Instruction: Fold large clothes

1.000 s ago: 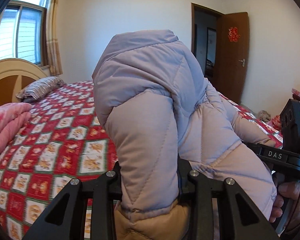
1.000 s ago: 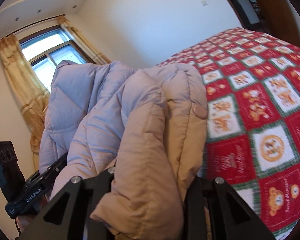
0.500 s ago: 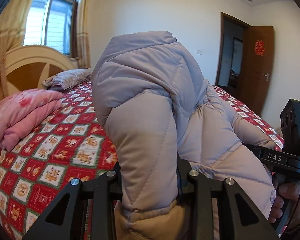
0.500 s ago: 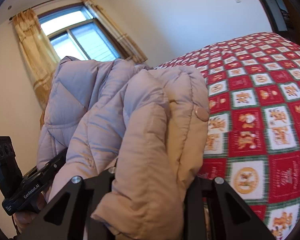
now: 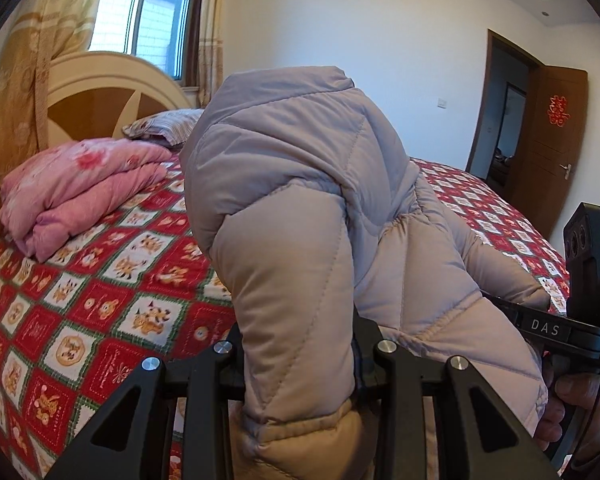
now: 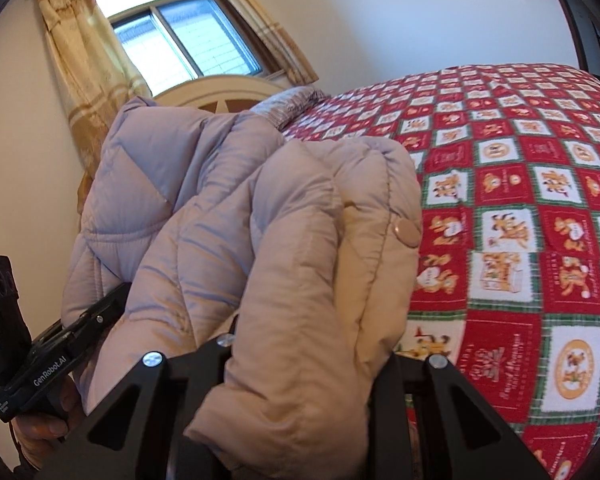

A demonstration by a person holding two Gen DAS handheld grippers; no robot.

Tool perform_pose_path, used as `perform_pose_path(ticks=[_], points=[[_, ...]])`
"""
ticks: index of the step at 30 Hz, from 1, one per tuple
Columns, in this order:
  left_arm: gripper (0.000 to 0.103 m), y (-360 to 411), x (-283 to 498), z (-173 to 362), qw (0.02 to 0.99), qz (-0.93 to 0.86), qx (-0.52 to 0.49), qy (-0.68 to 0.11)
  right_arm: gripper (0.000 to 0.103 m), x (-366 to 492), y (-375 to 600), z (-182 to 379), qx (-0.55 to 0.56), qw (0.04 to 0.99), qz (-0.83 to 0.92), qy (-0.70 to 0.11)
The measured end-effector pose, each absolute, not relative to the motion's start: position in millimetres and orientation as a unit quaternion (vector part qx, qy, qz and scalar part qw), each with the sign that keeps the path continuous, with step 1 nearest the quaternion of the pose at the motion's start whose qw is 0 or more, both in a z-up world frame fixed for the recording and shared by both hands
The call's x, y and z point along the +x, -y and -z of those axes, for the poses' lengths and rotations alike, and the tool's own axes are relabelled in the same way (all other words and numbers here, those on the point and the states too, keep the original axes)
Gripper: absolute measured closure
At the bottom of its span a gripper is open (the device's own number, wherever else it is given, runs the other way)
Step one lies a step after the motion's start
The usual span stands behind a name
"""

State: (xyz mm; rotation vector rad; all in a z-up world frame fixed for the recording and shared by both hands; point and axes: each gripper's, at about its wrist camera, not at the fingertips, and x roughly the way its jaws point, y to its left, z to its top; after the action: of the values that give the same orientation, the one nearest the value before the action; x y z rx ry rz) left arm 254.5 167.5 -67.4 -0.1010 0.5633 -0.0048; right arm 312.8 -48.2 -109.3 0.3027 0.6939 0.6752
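Both grippers have swung sideways, bringing the pink folded blanket (image 5: 80,188) ahead-left of the left gripper (image 5: 300,364), which is clamped on the puffy jacket (image 5: 300,208). The right gripper (image 6: 308,360) is clamped on another bunch of it, held above the red patterned bed (image 6: 520,200) on its right

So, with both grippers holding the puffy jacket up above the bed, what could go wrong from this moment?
1. The left gripper and right gripper each pinch only a thick quilted bunch of the down jacket; the smooth fabric may slip out.
2. The jacket hangs crumpled, so it may land creased on the red patterned bedspread.
3. The folded pink quilt lies near; a sleeve could drape over it.
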Motion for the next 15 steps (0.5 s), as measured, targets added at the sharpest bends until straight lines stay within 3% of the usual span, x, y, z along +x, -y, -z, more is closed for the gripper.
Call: perform_pose_path(ticks=[15], points=[[0.069, -205.7, 265.3, 92.6, 0.952, -0.010, -0.076, -0.298, 0.077, 322.9, 3.1, 121.9, 0.112, 0.867, -0.327, -0.360]])
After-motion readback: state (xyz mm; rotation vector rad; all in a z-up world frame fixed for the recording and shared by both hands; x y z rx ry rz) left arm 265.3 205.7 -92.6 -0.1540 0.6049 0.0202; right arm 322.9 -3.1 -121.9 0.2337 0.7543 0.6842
